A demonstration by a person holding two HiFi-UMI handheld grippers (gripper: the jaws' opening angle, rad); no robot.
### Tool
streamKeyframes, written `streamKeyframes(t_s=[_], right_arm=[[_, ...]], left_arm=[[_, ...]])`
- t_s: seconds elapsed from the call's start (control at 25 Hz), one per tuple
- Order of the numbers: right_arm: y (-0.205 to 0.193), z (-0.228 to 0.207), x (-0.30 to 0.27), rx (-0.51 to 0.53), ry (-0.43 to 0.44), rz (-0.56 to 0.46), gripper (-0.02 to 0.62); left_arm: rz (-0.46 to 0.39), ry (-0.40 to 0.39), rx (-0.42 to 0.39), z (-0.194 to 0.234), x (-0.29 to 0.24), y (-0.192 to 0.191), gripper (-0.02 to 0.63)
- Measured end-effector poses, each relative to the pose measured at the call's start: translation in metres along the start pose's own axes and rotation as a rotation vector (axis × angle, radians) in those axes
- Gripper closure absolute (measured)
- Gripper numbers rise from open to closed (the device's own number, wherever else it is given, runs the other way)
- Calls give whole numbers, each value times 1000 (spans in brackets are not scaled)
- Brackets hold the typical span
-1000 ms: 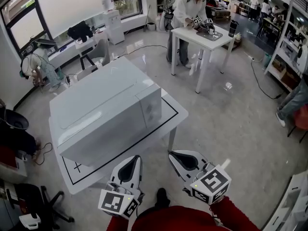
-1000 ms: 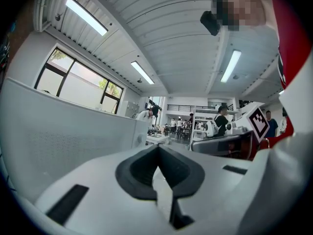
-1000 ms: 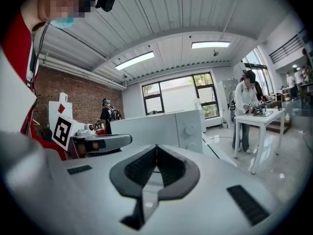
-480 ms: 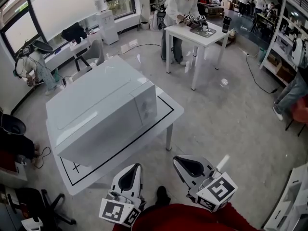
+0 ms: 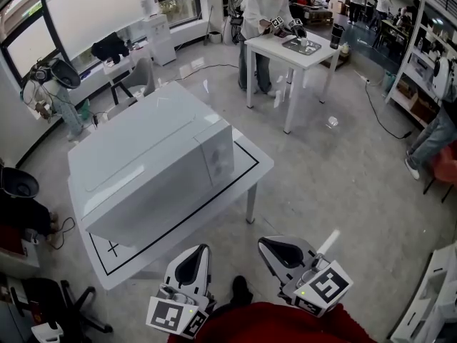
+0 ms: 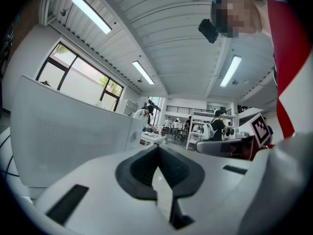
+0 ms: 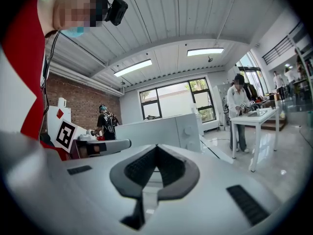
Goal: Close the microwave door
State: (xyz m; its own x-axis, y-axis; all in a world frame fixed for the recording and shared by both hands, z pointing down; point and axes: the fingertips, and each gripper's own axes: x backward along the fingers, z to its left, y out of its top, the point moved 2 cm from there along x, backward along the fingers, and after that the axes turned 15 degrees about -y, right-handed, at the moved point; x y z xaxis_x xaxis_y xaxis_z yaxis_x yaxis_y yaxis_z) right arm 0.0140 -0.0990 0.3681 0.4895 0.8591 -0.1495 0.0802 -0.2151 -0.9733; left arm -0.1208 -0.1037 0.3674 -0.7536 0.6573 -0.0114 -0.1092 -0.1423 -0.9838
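Observation:
The white microwave (image 5: 153,166) sits on a low white table (image 5: 246,170), its door flat against the body and its control panel facing right. Both grippers hang off the table's near edge, apart from the microwave. My left gripper (image 5: 201,250) is shut with nothing in it, and its own view shows its tips (image 6: 157,147) meeting with the microwave's (image 6: 73,131) side at the left. My right gripper (image 5: 265,243) is shut and empty too. In the right gripper view the tips (image 7: 156,148) meet, and the microwave (image 7: 161,130) lies ahead beyond them.
A black line (image 5: 214,204) outlines the table top. A second white table (image 5: 300,54) stands at the back with a person (image 5: 263,13) working at it. Chairs and a person are at the left, shelving (image 5: 428,70) is at the right, and there is glossy floor between.
Both grippers have drawn back from the table's near edge, lower in the head view. The microwave's door looks closed throughout.

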Motion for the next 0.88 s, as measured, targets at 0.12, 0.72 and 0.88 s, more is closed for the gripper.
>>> streamKeyframes(t_s=[0.12,0.72,0.88], right_arm=[[-5,-4,0,-6,-12,18,581],[-8,-17,2,-21,-52,36,581],[-9,-18,0,-11,-53,39,582]], left_arm=[[1,5,7,1,1,-2,597],[18,1,21,0,-5,-9,597],[15,-2,19,1,-7,-9,597]])
